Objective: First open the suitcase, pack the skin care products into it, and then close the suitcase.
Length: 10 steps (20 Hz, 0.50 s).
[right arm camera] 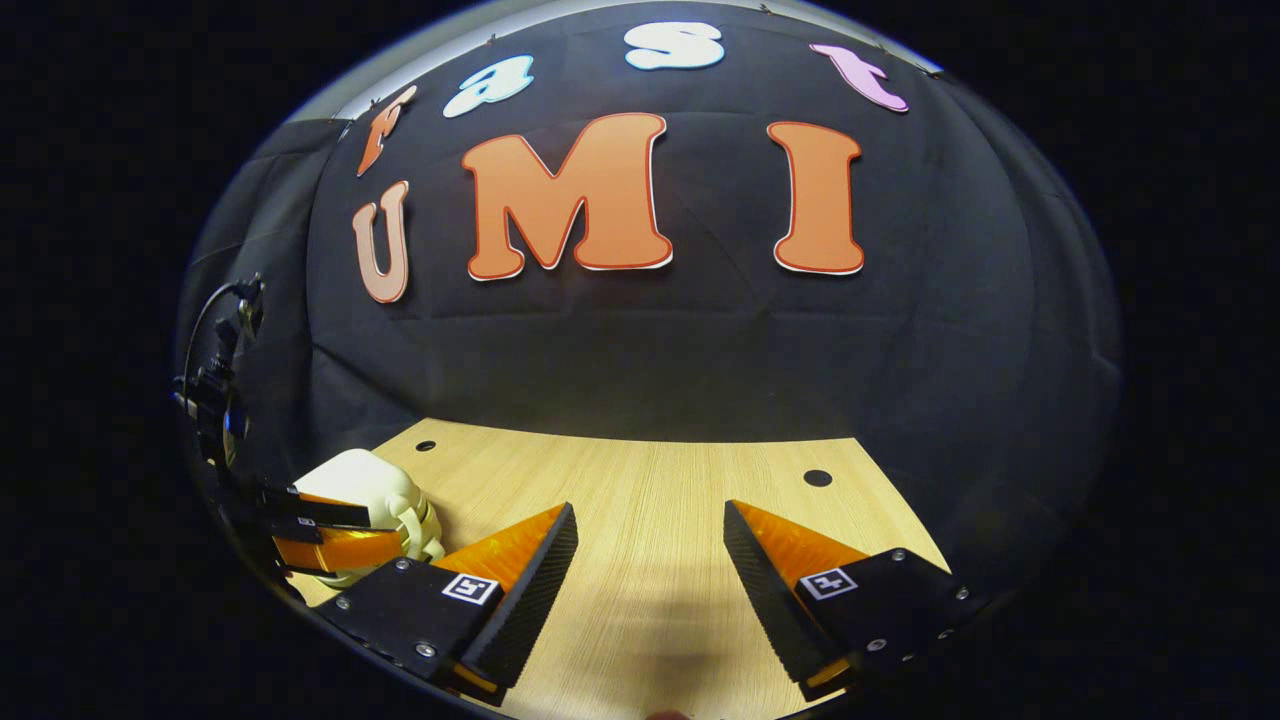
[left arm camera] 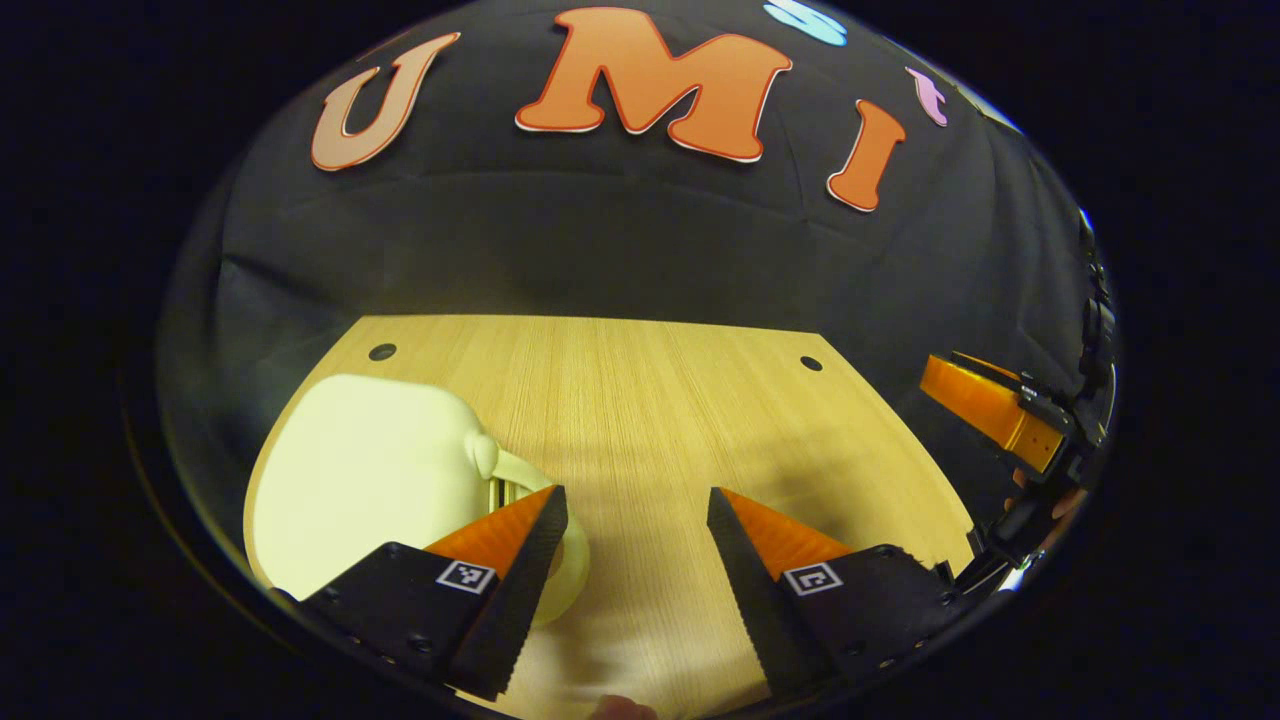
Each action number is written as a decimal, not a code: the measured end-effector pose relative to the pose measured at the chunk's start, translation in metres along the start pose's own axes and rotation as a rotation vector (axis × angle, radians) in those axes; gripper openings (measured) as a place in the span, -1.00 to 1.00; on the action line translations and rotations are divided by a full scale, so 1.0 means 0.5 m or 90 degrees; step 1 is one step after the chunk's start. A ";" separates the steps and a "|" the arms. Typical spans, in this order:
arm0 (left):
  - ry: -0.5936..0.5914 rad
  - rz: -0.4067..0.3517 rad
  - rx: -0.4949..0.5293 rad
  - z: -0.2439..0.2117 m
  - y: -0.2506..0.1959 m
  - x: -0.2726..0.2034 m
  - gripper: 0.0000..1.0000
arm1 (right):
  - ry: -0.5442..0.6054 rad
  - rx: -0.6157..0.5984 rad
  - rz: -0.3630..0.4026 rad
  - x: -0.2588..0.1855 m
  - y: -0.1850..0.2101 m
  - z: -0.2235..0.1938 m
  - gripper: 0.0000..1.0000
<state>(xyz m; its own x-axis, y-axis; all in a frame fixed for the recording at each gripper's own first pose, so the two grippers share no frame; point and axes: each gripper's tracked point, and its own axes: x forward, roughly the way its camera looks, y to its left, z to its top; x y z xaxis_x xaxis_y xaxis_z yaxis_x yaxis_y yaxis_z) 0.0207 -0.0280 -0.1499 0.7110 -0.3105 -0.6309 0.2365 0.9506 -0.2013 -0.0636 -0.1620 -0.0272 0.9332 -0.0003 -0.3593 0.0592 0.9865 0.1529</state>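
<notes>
The left hand-held gripper [left arm camera: 637, 520] hangs wide open above the light wooden counter [left arm camera: 640, 400], gripping nothing. The cream, rounded hard-shell suitcase [left arm camera: 370, 470] lies closed at its nine o'clock, just beside the left finger. The right hand-held gripper [right arm camera: 650, 540], equally wide open and empty, sees the suitcase at nine o'clock.

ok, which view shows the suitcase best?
Left gripper view: the closed cream suitcase sits large and close beside the left gripper. In the right gripper view it is small at the left edge, partly behind that gripper.
</notes>
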 end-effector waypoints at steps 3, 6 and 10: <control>-0.035 0.031 0.011 0.037 -0.013 -0.008 0.89 | -0.004 -0.005 0.006 -0.005 0.011 0.004 0.88; -0.078 0.054 0.012 0.082 -0.014 -0.019 0.89 | -0.007 -0.007 0.012 -0.007 0.021 0.007 0.88; -0.161 0.085 -0.039 0.141 -0.024 -0.052 0.88 | -0.011 0.003 0.033 -0.013 0.037 0.016 0.88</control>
<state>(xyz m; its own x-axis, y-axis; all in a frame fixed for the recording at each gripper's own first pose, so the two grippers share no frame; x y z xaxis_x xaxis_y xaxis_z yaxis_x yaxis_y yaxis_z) 0.0459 -0.0315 -0.0783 0.8776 -0.1676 -0.4492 0.0952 0.9792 -0.1793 -0.0660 -0.1452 -0.0148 0.9412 0.0485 -0.3342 0.0114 0.9845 0.1751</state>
